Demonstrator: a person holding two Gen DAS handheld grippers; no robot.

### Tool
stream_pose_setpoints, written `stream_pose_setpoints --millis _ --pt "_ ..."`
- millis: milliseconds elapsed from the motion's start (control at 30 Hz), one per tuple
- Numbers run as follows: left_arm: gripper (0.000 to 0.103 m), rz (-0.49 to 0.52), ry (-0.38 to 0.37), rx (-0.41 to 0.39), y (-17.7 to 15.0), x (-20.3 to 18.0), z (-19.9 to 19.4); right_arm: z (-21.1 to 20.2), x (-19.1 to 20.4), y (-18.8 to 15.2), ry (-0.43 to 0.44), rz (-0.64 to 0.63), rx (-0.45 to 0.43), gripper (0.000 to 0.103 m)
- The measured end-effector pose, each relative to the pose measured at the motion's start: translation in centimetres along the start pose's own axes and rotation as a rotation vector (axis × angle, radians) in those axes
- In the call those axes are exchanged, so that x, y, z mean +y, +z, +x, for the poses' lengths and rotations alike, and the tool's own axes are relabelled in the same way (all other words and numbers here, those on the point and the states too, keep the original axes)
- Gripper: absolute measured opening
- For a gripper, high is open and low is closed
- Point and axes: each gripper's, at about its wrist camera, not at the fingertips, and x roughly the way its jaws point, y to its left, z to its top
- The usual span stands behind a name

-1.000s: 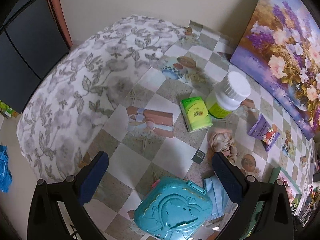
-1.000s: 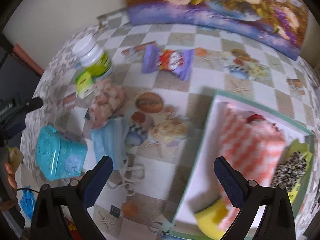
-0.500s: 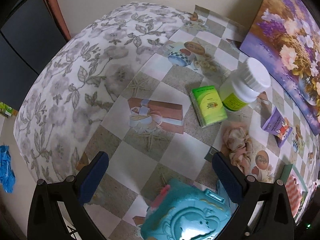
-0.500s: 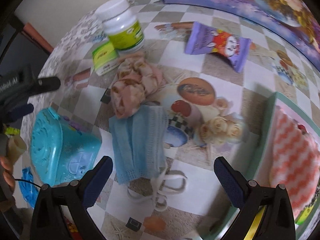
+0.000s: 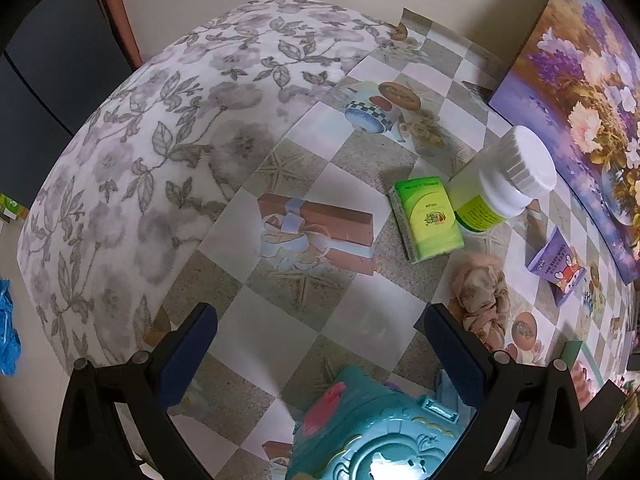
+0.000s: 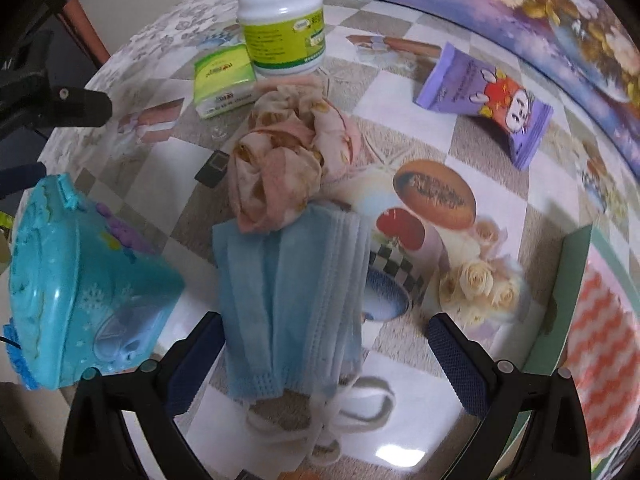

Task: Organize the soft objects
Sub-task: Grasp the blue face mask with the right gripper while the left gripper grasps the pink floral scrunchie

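The right tool (image 6: 320, 344), jaws spread wide and empty, hangs over a folded blue face mask (image 6: 292, 300) lying on the desk against a crumpled floral scarf (image 6: 288, 168); the left tool (image 5: 320, 344) waits wide open. The approach appears under way; next, likely lower and close on the mask.

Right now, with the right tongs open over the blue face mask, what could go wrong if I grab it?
1. The crumpled pink scarf overlaps the face mask's far edge, so lifting may drag it along.
2. The mask's white ear loops trail loose toward the right tongs and might snag.
3. The teal plastic case sits close on the left; the tongs could bump it.
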Motion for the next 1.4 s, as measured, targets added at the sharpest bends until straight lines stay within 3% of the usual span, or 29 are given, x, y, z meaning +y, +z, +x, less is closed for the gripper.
stream_pose_setpoints --millis 200,567,967,1400 --pt "0.103 0.001 0.0 -0.003 0.1 0.0 -0.1 0.4 -0.1 0.7 -0.012 0.006 -0.021 0.1" --pt "0.103 0.028 -0.012 -0.016 -0.1 -1.2 -0.8 -0.5 -2.9 1.0 0.004 0.058 -0.033 0.067" --pt "0.103 0.116 -0.01 -0.038 -0.5 -5.1 -1.6 -1.5 -6.4 0.5 0.053 0.125 -0.045 0.037" --pt "0.103 0.202 -0.029 -0.036 -1.2 -10.6 -0.9 -2.6 -10.7 0.6 0.072 0.214 -0.069 0.018"
